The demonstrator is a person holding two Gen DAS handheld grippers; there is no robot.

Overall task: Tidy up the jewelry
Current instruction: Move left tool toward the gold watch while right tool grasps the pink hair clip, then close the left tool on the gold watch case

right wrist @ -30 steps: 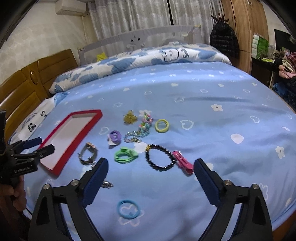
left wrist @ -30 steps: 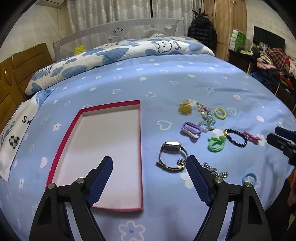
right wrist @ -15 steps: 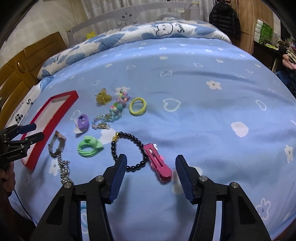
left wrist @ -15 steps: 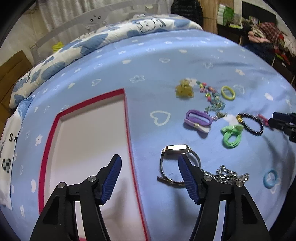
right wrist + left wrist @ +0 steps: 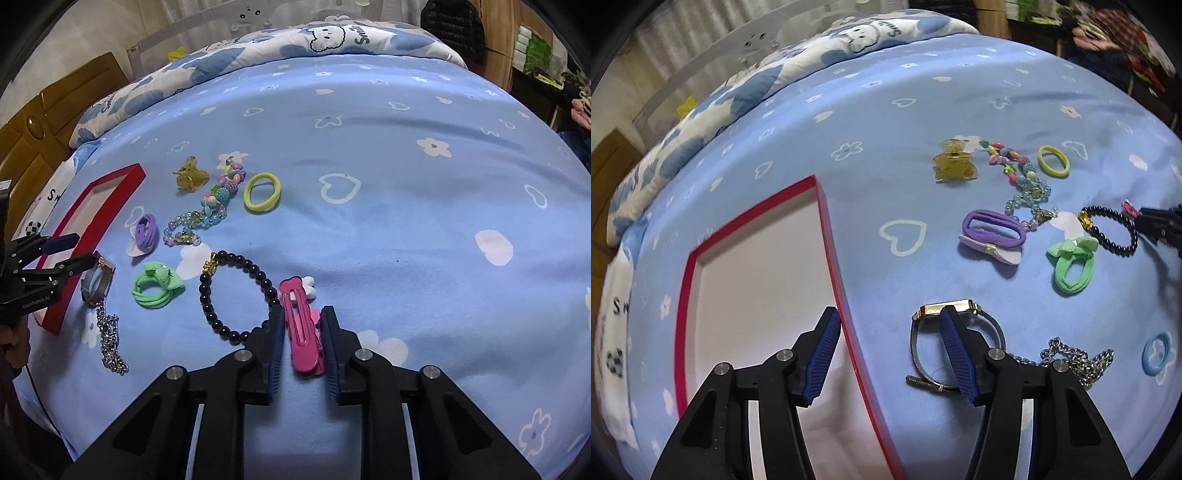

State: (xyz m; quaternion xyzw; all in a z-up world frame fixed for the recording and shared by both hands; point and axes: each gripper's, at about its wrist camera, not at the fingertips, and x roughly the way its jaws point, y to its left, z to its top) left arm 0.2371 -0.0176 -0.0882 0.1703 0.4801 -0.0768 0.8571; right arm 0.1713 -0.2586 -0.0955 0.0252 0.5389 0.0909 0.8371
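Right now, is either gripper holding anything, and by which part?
Nothing is held yet. The right gripper is closing around the pink hair clip, near its middle. The left gripper, closing, straddles the red tray's rim.

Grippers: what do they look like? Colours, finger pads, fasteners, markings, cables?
Both match. The right gripper and left gripper have angular matte-black linkage arms with triangular cut-outs, round silver pivot pins, and two fingers faced with ribbed blue pads. In the right wrist view the left gripper's body carries small white lettering, too small to read reliably. A thin dark cable hangs below it.
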